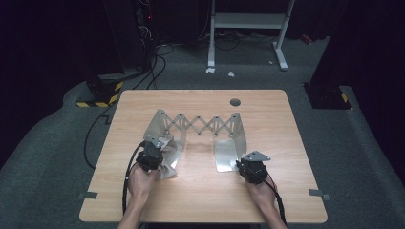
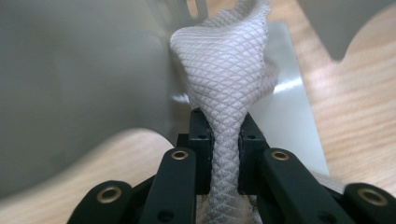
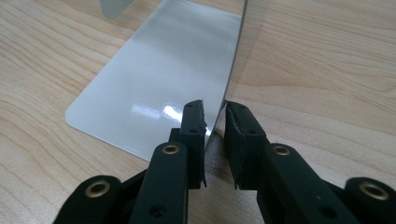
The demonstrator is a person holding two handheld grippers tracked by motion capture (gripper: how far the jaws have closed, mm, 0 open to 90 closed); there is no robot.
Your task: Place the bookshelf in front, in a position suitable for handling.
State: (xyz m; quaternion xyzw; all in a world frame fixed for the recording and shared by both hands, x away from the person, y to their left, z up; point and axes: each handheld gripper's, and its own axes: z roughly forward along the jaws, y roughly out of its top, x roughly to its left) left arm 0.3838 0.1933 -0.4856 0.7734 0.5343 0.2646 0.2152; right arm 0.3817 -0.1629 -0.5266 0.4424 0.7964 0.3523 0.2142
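Wooden table (image 1: pixel 200 191) carries one metal folding rack (image 1: pixel 198 126) with two end plates. Left gripper (image 2: pixel 225 140) is clamped on one white mesh cloth (image 2: pixel 229 70) at the left plate, likely to wipe it. Right gripper (image 3: pixel 215 135) pinches the right plate (image 3: pixel 154 79) edge, probably steadying the rack

Left tongs (image 1: pixel 154 151) at lower left of the high view, jaws clamped on cloth (image 2: pixel 229 84). Right tongs (image 1: pixel 246 164) at lower right, jaws pinching plate (image 3: pixel 159 88). Both forearms enter from bottom edge.
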